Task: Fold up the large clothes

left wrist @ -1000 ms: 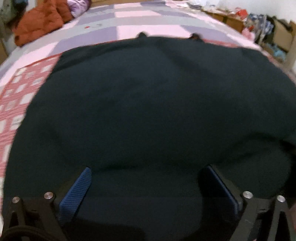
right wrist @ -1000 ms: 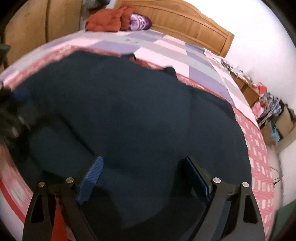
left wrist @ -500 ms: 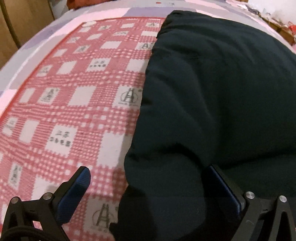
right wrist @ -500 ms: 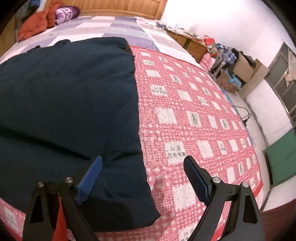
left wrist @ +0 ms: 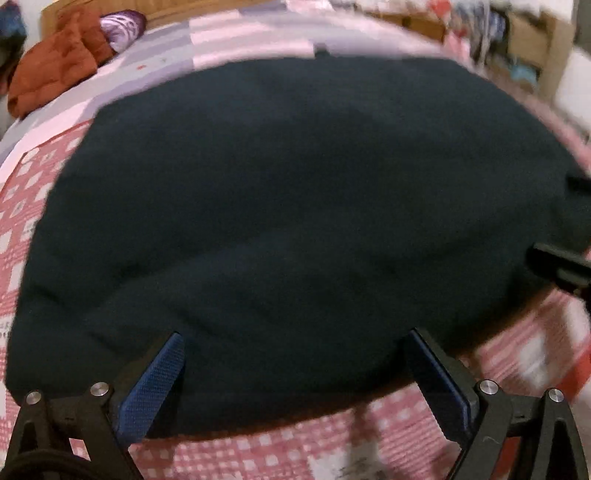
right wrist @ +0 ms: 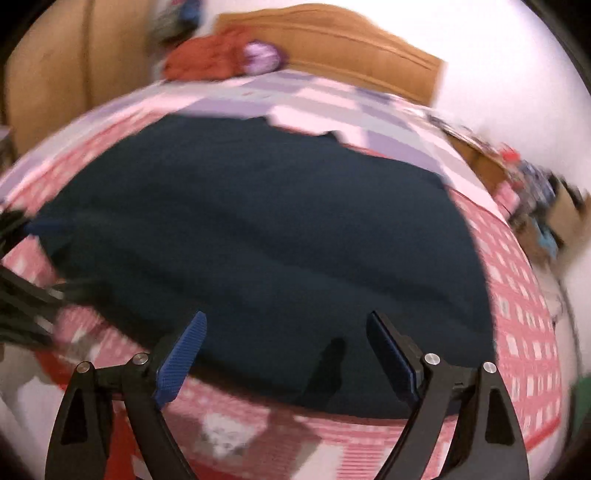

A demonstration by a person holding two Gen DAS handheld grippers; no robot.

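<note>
A large dark navy garment lies spread flat on the bed, filling most of the left wrist view; it also shows in the right wrist view. My left gripper is open and empty, hovering over the garment's near edge. My right gripper is open and empty, also over the near edge. Part of the right gripper shows at the right edge of the left wrist view. The left gripper shows blurred at the left of the right wrist view.
The bed has a red-and-white checked cover and a pink and lilac quilt. An orange jacket and purple item lie by the wooden headboard. Cluttered boxes stand right of the bed.
Both grippers have swung back from the garment's side edges and now face the headboard over its near edge. Both stay open. The views are motion-blurred.
</note>
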